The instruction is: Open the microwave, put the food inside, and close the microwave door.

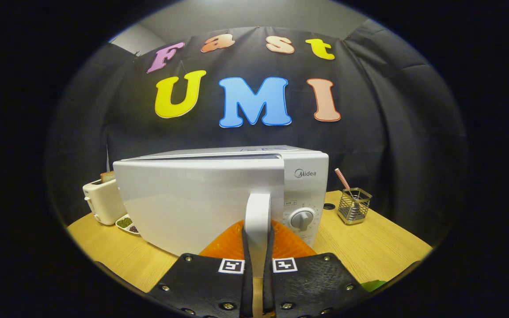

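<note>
Black cloth hangs behind a pale wooden counter (369,243) on which the white microwave (219,194) stands, its door (192,198) facing the gripper (258,247). The relation that matters is at the door's handle (257,216): a white upright bar, long axis vertical, sitting at the door's right edge just left of the control dial (302,219). It lies straight ahead, caught between the jaws, which stand narrow, one on each flank of the bar and seemingly pressing it. The door looks slightly ajar, so I judge the pull should swing outward to the left, about the far hinge. A white toaster (102,201) and a small dish (126,223) sit left of the oven, a wire holder (354,205) to its right. Which item is the food, I cannot tell.
</note>
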A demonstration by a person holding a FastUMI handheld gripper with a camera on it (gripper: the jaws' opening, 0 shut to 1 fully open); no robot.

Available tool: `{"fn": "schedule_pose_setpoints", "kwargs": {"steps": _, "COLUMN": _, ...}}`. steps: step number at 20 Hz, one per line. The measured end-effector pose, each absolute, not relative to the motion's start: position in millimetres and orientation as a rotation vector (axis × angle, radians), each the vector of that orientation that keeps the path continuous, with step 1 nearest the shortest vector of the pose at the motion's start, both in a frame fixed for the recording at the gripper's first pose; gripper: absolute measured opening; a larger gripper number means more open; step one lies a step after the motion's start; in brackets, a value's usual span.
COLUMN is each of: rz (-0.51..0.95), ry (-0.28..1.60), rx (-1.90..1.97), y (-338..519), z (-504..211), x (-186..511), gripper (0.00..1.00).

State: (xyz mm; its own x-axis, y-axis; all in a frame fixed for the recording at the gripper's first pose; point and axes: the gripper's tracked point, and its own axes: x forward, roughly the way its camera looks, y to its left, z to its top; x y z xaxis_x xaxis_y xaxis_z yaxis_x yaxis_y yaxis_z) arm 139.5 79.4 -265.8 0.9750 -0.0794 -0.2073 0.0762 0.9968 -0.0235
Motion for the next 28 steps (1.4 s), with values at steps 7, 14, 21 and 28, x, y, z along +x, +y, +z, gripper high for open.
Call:
{"fn": "schedule_pose_setpoints", "kwargs": {"steps": 7, "rz": 0.042, "ry": 0.198, "rx": 0.009, "y": 108, "z": -266, "x": 92, "gripper": 0.23}}
{"fn": "schedule_pose_setpoints", "kwargs": {"steps": 14, "rz": 0.199, "ry": 0.216, "rx": 0.037, "y": 144, "z": -273, "x": 47, "gripper": 0.24}}
{"fn": "schedule_pose_setpoints", "kwargs": {"steps": 21, "rz": 0.29, "ry": 0.203, "rx": 0.03, "y": 173, "z": -275, "x": 6, "gripper": 0.24}}
{"fn": "schedule_pose_setpoints", "kwargs": {"steps": 28, "rz": 0.405, "ry": 0.157, "rx": 0.002, "y": 218, "z": -266, "x": -37, "gripper": 0.24}}
